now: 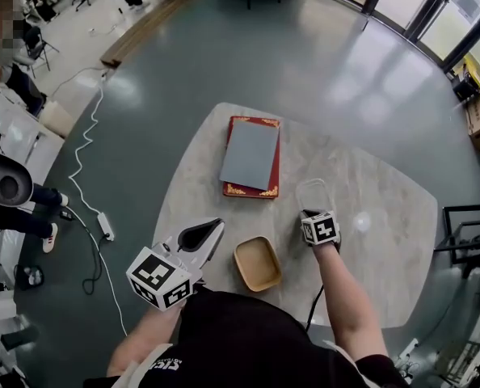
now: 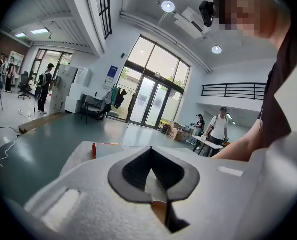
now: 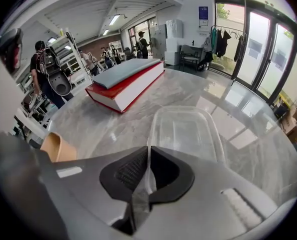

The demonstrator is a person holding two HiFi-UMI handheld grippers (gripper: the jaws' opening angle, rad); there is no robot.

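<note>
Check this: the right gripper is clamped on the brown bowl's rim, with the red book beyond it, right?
No. The right gripper view shows the right gripper clamped on the rim of the clear container, not the brown bowl. The red book does lie beyond it.

Head view: I cannot see the near end of the clear container [image 1: 314,192]; the right hand-held gripper [image 1: 309,214] and its marker cube cover it, and the person's torso hides the near edge of the tabletop [image 1: 389,241]. Left gripper view: the left hand-held gripper [image 2: 150,151] masks most of the red book [image 2: 95,150]; the tan tray [image 2: 159,210] shows only through the jaw gap.
</note>
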